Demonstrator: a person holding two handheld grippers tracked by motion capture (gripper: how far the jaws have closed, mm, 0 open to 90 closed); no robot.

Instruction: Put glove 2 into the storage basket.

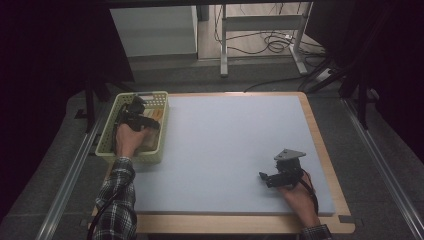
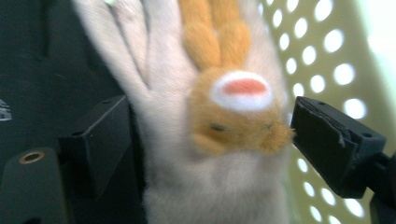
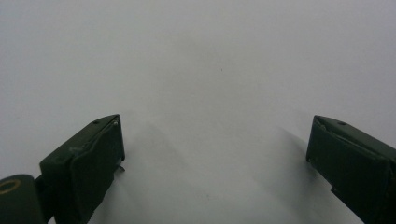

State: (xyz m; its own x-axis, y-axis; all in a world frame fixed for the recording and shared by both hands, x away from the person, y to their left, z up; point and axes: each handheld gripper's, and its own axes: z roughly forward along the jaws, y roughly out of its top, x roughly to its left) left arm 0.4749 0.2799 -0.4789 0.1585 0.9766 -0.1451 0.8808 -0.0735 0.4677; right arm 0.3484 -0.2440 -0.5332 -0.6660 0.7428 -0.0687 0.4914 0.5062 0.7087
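- Two grippers in the high view: the left gripper [image 1: 134, 116] sits inside the pale basket [image 1: 111, 129] at left of centre; the right gripper [image 1: 280, 176] rests on the grey mat [image 1: 225, 145] at lower right, well apart.
- Left gripper view: jaws spread wide around a plush toy [image 2: 219, 140], grey with an orange face; its fur meets both pads without being squeezed; the basket's perforated wall stands at right.
- Right gripper view: jaws wide apart over bare mat, holding nothing.

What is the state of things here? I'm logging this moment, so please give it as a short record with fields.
surface: grey mat on a wooden table
basket: pale yellow perforated basket, at the mat's left edge
toy: beige and orange plush toy, in the basket
left gripper: in the basket, jaws open either side of the toy
right gripper: open, nothing between the jaws, over bare mat
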